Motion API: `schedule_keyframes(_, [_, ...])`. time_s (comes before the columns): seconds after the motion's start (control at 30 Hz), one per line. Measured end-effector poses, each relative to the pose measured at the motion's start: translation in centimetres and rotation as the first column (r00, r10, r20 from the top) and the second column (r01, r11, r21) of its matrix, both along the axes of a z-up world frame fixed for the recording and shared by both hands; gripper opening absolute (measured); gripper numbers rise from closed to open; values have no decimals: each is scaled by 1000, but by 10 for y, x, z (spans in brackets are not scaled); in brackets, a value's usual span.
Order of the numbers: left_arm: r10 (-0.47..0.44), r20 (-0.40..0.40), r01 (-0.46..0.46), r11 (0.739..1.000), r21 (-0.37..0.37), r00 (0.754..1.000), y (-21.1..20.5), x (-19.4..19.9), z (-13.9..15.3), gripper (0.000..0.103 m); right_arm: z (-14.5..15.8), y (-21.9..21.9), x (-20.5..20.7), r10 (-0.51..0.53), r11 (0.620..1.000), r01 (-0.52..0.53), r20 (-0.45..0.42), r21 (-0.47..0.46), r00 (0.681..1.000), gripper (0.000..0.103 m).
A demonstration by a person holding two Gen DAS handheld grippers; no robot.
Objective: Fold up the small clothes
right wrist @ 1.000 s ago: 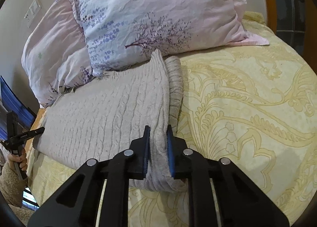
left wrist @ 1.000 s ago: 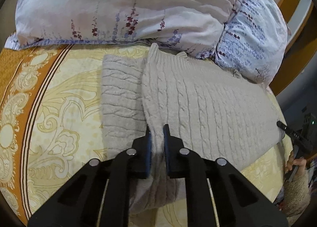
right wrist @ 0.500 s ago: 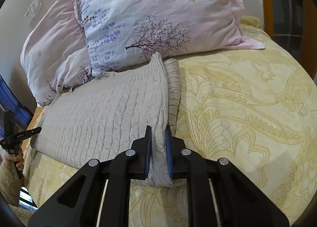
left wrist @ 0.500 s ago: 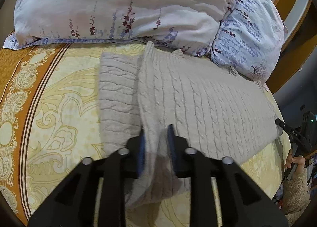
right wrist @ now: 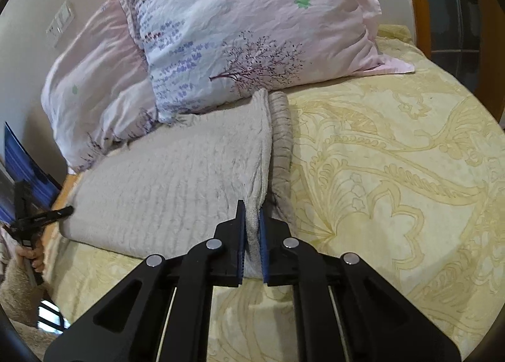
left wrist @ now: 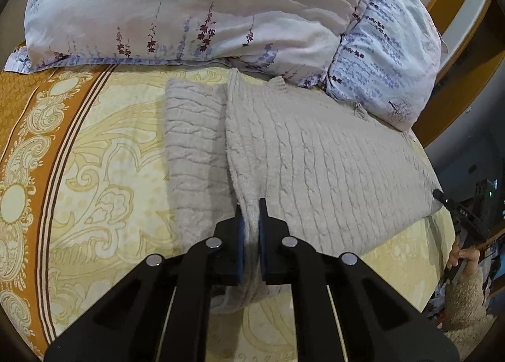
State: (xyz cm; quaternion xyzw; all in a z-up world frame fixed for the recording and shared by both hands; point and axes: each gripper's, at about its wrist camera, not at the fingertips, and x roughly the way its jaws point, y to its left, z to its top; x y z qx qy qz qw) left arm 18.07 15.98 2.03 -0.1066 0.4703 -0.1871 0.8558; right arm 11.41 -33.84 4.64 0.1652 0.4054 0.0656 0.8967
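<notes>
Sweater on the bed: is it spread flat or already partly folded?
Partly folded. The sweater has an upper layer doubled over a lower strip along a raised edge, pinched by the left gripper and right gripper.

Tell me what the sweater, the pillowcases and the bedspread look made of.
Sweater: chunky beige knit, probably wool or acrylic; cable ribs show. Pillowcases: thin, smooth woven fabric, likely cotton; fine creases, printed flowers. Bedspread: flat printed cloth, matte; fibre unclear.

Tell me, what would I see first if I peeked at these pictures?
A big grey knitted sweater spread on a yellow patterned bedspread. Black tongs pinch it at both sides: the left tongs and the right tongs. Behind it, flowery pillows are heaped at the head of the bed.
</notes>
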Motion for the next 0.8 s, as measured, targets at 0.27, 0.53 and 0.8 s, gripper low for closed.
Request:
schedule_keyframes(0.27, [15,-4,-15,999,32,1000,3,2,-5,16,-11,-7,9,-44,999,45,-73,5,996,13])
schedule_keyframes(0.53, [67,175,-82,993,84,982,-7,-2,36,63,14,-10,24,-87,996,87,24,19,996,29])
schedule_keyframes(0.8, [-8,121,-7,992,129,993,-67,26,23,71,7,38,65,60,997,-61,-27,-49,998,30])
